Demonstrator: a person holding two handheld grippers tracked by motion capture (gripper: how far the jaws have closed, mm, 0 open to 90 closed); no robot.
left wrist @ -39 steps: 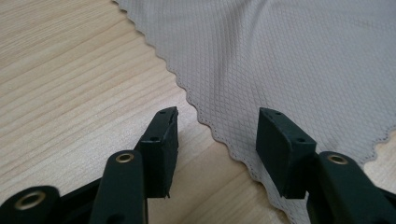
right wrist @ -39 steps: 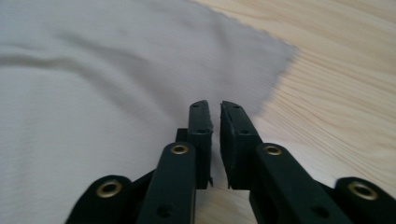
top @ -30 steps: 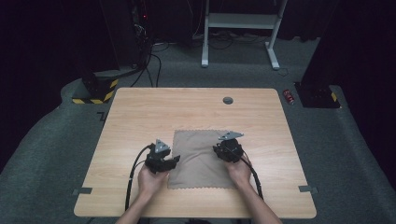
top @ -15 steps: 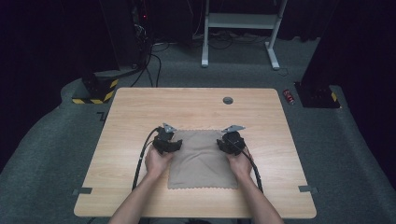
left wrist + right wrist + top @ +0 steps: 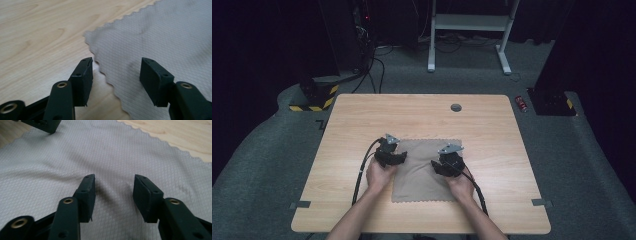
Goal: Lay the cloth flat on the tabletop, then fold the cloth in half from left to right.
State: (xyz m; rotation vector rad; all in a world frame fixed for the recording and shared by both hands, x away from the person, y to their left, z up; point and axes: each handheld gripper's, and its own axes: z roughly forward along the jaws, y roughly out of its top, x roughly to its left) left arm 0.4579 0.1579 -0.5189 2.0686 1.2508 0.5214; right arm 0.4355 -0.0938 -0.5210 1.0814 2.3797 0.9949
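A grey-brown cloth [image 5: 428, 171] lay flat on the near half of the wooden surface [image 5: 362, 115], roughly square, with its zigzag-cut edges running parallel to the surface's sides. The left claw [image 5: 393, 155] stood at the cloth's far left corner, and in the left gripper view [image 5: 116, 75] its jaws had just been opening further and stood wide, straddling the scalloped left edge of the cloth [image 5: 160, 37]: one jaw over bare wood, the other over fabric, nothing pinched between them. The right claw [image 5: 447, 165] hovered over the right part of the cloth, inward from its right edge; in the right gripper view [image 5: 113, 192] its jaws had just been opening as well and stood wide, with only a low wrinkle of the weave [image 5: 75, 165] lying under the gap and no pad pressing on it. The relation that mattered was this: the cloth's left edge ran straight through the left claw's gap, so that hand was better placed to take hold by closing where it stood, whereas the right claw sat on the fabric's flat interior and would likely need to shift right toward the edge, or gather a fold, before it could grip. Both hands were close to the cloth and level with one another across it.
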